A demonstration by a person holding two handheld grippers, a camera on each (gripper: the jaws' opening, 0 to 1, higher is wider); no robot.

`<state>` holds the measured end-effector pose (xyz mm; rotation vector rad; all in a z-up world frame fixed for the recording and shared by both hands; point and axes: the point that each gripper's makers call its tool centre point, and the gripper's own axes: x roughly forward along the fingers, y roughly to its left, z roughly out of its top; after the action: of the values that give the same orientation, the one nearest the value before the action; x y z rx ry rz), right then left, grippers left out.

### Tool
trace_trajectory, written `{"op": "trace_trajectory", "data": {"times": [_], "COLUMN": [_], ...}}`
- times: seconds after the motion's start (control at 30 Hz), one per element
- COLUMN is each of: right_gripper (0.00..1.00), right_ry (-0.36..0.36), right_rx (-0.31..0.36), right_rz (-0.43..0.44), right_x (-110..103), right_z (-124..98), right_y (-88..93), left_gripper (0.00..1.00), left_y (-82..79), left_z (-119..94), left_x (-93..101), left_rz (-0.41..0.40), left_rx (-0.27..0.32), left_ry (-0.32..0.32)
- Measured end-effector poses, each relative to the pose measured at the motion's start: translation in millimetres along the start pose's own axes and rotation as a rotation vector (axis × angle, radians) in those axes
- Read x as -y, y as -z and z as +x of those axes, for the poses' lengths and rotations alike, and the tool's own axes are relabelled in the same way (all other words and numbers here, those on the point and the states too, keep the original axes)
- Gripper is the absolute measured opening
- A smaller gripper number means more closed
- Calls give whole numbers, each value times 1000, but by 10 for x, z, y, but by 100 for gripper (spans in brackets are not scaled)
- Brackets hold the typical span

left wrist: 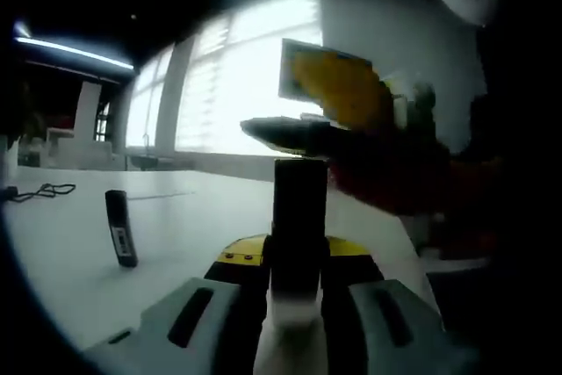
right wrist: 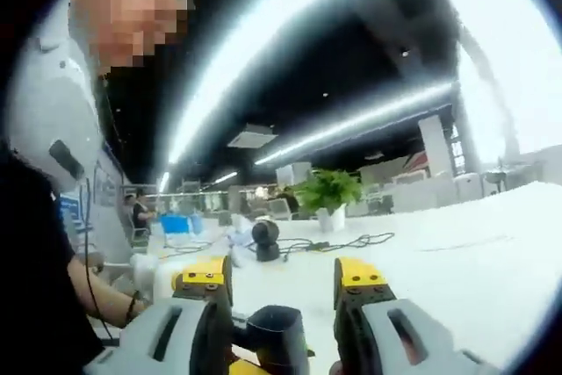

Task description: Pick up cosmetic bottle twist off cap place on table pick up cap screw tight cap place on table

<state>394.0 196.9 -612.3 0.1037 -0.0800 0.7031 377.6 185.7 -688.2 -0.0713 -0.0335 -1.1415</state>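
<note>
Your left gripper point(left wrist: 297, 305) fingers clamp the cosmetic bottle point(left wrist: 299, 217); right gripper point(right wrist: 285, 305) fingers close around its black cap point(right wrist: 277, 331). Misaligned twisting risks slippage.

The bottle point(left wrist: 299, 217) has a dark, shiny cap, like plastic. The bench point(left wrist: 79, 252) is white and smooth. The left tool point(left wrist: 294, 283) looks like dull grey plastic.

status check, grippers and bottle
Left gripper shut on bottle, upright. Right gripper around its dark cap. Small dark object on table, apart.
</note>
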Motion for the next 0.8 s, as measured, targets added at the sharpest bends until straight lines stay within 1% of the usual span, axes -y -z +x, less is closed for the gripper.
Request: {"op": "trace_trajectory", "data": {"times": [0.07, 0.1, 0.2, 0.23, 0.33, 0.37, 0.4, 0.43, 0.47, 0.5, 0.53, 0.57, 0.67, 0.77, 0.8], "right_gripper": [43, 43, 41, 40, 39, 39, 39, 38, 37, 36, 36, 35, 33, 31, 28], "right_ry": [24, 50, 91, 113, 188, 192, 226, 242, 261, 252, 270, 270, 250, 275, 290], "right_rx": [-4, -1, 13, 24, 30, 28, 7, 10, -28, -13, -31, -52, -72, -84, -91], "right_rz": [-4, -11, -26, -10, -24, -28, -62, -87, -99, -89, -99, -110, -116, -151, -163], "right_x": [-57, -52, -105, -98, -53, -67, -17, -4, 11, -24, -1, -13, -68, -73, -64], "right_z": [9, 9, 19, 17, -21, -23, -46, -46, -58, -25, -34, -18, 10, 7, 1], "right_y": [27, 29, 30, 22, 37, 53, 83, 82, 150, 142, 175, 214, 269, 283, 286], "left_gripper": [12, 12, 12, 12, 12, 12, 12, 12, 12, 12, 12, 12, 12, 12, 12], "left_y": [1, 1, 3, 5, 6, 6, 6, 6, 6, 6, 6, 6, 7, 7, 6], "left_z": [-1, -1, -3, -3, -8, -8, -8, -9, -9, -9, -9, -10, -10, -10, -10], "left_x": [1, 2, -14, -18, -34, -35, -35, -35, -35, -34, -34, -34, -35, -37, -37], "left_rz": [3, 5, 14, 14, 21, 21, 22, 22, 23, 24, 25, 26, 26, 27, 26], "left_rx": [0, 1, 1, 1, -2, -2, -2, -2, -2, -2, -2, -1, -2, -2, -3], "left_ry": [-1, -1, -14, -15, -27, -28, -27, -28, -28, -28, -29, -29, -29, -28, -28]}}
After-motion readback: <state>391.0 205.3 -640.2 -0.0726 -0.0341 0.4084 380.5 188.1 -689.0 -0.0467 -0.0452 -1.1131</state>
